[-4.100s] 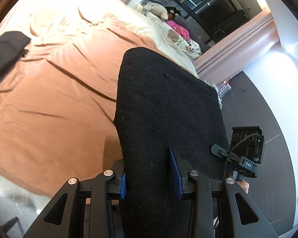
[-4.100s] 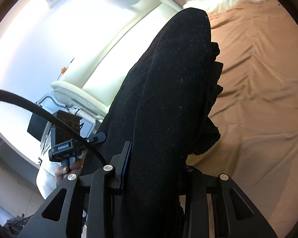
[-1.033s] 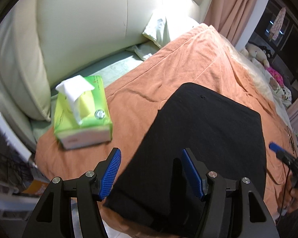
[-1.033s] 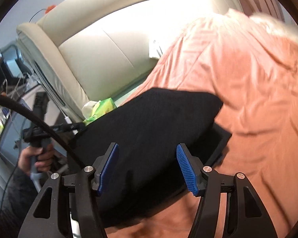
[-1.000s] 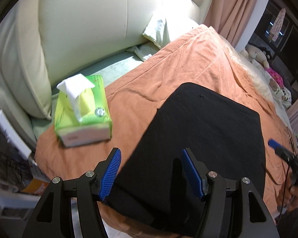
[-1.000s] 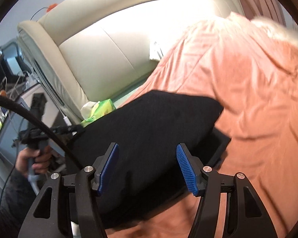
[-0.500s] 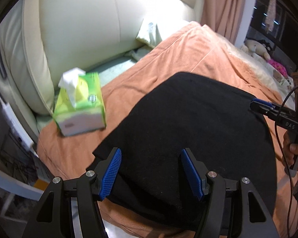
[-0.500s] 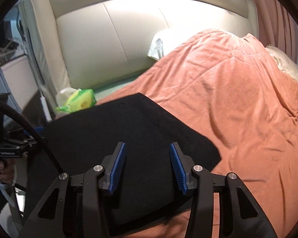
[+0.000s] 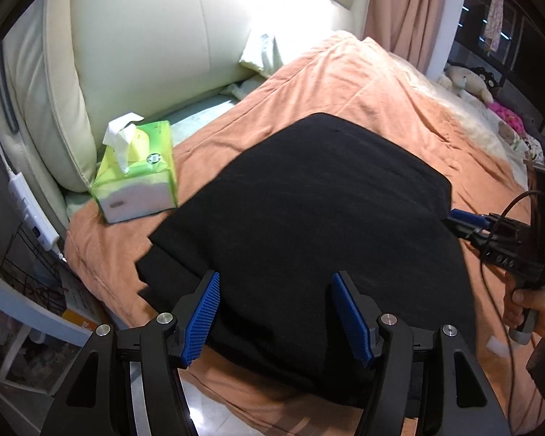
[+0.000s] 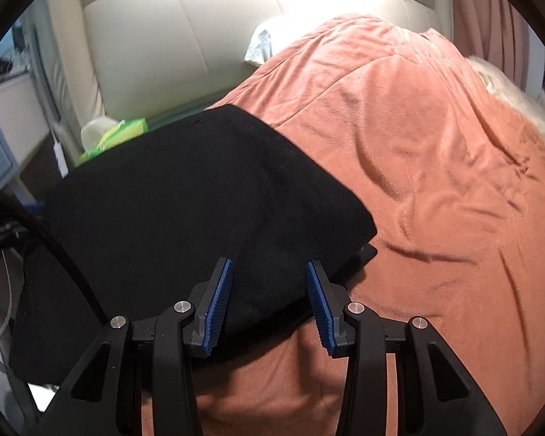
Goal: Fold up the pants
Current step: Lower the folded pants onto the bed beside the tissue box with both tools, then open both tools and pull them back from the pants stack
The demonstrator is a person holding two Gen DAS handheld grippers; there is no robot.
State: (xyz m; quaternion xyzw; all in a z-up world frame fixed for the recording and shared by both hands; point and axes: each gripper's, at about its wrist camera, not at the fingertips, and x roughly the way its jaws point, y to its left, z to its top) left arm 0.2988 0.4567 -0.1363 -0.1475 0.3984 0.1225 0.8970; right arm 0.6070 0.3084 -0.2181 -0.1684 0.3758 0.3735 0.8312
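Note:
The black pants (image 9: 309, 210) lie folded in a flat stack on the orange bedspread (image 9: 345, 83), near the bed's corner. My left gripper (image 9: 276, 316) is open and empty, just above the stack's near edge. My right gripper (image 10: 269, 301) is open and empty over the stack's other edge; the pants (image 10: 185, 200) fill the left of its view. The right gripper also shows at the right of the left wrist view (image 9: 468, 218), at the side of the pants.
A green tissue box (image 9: 138, 174) sits on the bed corner left of the pants. A cream padded headboard (image 9: 145, 36) stands behind. A pillow (image 9: 265, 51) lies by it. Soft toys (image 9: 465, 80) lie far right. The bed edge drops to the floor just below the left gripper.
Four seconds ago both grippers were shut on the hanging pants. Now the pants lie on the bed and both are open. In the last second the right gripper swung over the stack's edge.

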